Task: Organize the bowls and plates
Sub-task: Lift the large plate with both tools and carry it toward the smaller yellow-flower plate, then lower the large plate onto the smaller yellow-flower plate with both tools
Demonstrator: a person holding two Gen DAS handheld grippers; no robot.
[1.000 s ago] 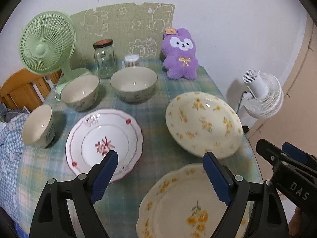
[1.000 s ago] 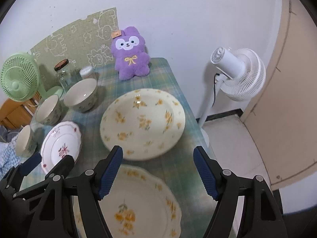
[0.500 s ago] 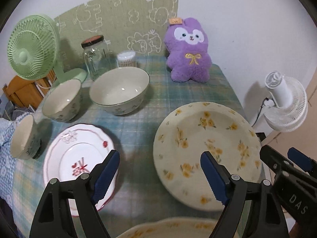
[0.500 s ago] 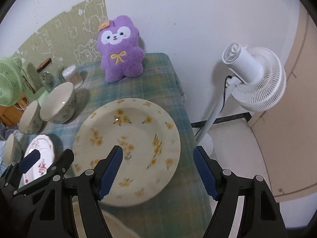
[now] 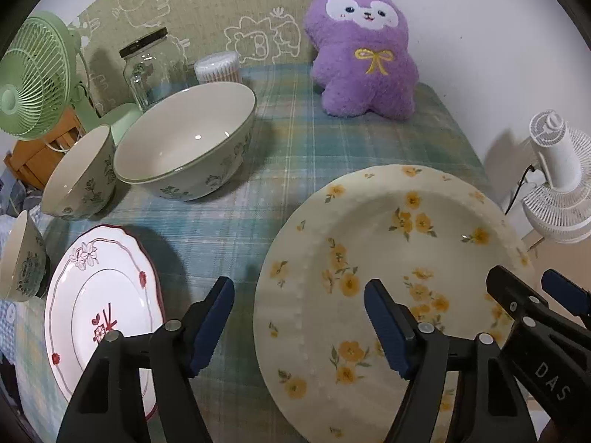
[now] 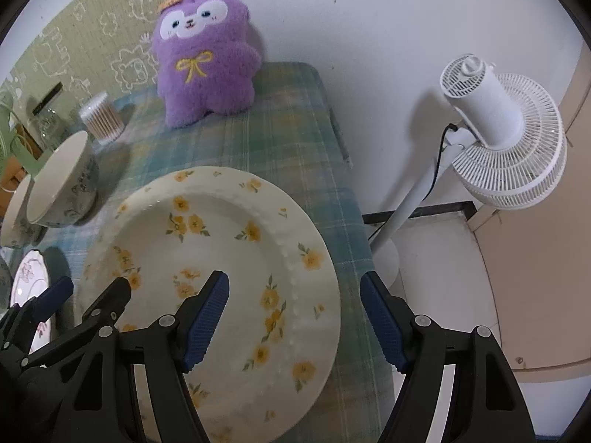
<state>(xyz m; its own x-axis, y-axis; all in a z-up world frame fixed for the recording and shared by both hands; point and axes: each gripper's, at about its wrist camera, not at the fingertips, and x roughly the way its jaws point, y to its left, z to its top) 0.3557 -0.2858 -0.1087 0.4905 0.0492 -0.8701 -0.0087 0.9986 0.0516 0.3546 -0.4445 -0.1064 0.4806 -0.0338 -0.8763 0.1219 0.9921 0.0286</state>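
Observation:
A large cream plate with yellow flowers (image 5: 391,258) lies on the plaid tablecloth; it also shows in the right wrist view (image 6: 221,258). My left gripper (image 5: 299,321) is open over its left rim. My right gripper (image 6: 293,313) is open over its right rim. A red-trimmed white plate (image 5: 99,306) lies at the left. A large floral bowl (image 5: 188,147), a medium bowl (image 5: 79,177) and a small bowl (image 5: 22,258) stand behind and left of it.
A purple plush rabbit (image 5: 365,55), a glass jar (image 5: 151,66) and a cotton-swab tub (image 5: 218,68) stand at the table's back. A green desk fan (image 5: 33,85) is at the back left. A white floor fan (image 6: 506,140) stands off the table's right edge.
Both grippers have moved forward over the table. The near yellow-flower plate has dropped out of view below, and the large flowered plate now sits under both grippers. Both stay open.

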